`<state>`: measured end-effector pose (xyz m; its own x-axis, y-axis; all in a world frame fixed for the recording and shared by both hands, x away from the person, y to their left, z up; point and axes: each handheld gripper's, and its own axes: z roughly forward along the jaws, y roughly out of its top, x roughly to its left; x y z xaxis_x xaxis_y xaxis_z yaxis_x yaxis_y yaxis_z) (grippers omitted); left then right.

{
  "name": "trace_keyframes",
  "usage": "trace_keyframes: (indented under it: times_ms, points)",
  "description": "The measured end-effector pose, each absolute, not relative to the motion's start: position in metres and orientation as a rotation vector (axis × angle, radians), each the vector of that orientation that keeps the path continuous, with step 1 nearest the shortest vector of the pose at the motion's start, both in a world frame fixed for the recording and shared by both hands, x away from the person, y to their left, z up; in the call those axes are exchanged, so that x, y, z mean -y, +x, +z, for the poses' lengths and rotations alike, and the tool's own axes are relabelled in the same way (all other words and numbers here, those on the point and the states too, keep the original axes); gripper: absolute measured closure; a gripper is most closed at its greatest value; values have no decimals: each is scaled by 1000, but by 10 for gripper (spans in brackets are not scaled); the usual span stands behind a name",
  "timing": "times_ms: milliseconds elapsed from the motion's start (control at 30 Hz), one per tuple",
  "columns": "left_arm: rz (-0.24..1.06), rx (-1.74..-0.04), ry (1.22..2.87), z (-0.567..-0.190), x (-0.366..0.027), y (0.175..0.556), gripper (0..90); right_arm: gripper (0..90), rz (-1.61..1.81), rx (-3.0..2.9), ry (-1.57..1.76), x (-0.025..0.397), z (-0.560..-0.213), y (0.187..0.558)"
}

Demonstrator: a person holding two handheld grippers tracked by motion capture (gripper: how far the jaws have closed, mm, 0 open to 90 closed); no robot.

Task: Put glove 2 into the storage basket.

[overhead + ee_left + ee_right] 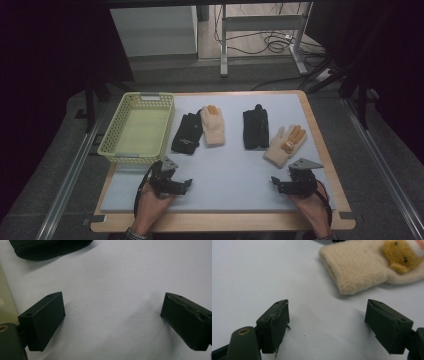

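Both hand-held grippers, left [186, 184] and right [276, 183], are held released and empty low in the frame, while four gloves [255, 129] remain outside the basket [136, 131].

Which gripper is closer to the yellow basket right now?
Left. The left gripper sits just below the basket near corner; the right gripper is far across the mat.

Basket [139, 127] left of four gloves [189, 132]
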<state>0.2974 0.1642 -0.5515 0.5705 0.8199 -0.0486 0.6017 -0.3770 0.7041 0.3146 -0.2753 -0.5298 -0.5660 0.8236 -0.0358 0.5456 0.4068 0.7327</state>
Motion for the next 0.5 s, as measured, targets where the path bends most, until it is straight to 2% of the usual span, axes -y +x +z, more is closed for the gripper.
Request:
trace_keyframes:
  times_ms: [500]
  points:
    - [406,-1131,2112,-551,-164,297,56,257,987,-2298,1178,275,-516,326]
